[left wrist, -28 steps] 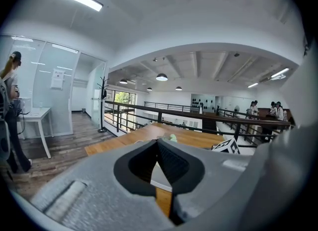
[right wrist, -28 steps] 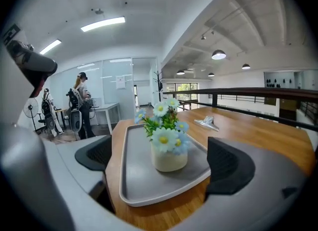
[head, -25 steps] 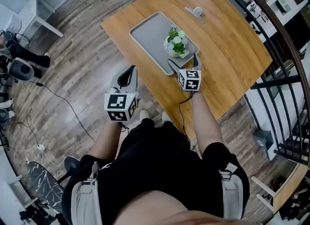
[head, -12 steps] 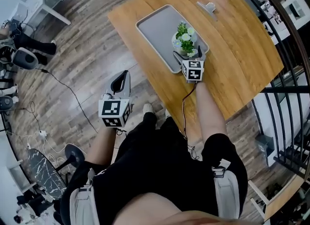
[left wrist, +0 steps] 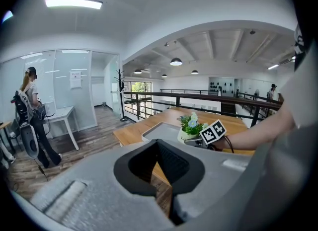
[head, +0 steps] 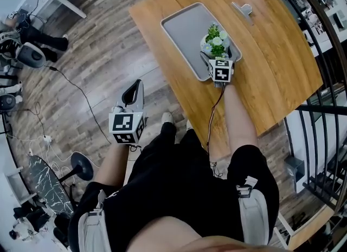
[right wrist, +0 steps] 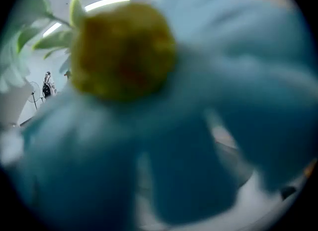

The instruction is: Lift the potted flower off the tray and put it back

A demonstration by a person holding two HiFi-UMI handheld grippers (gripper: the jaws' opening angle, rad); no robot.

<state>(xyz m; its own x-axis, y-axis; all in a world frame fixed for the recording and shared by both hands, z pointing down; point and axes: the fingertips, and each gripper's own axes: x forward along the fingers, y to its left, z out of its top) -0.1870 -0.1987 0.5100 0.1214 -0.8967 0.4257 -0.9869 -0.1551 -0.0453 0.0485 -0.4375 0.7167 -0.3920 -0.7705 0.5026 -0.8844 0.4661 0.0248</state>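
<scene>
We hold the right gripper (head: pixel 218 59) out over the near edge of the light wooden table (head: pixel 276 61), forearm (head: pixel 237 112) stretched straight ahead, its nose pressed up to the small white pot of blue, white and green flowers (head: pixel 214 39). That pot sits at the near right corner of the flat grey rectangular tray (head: pixel 187 26). A blue bloom (right wrist: pixel 198 125) fills the right gripper view, so we cannot tell how its 2 jaws stand. The left gripper (head: pixel 136 87) hangs low beside our left thigh, over the wood-plank floor (head: pixel 92 66), its 2 jaws closed together on nothing.
</scene>
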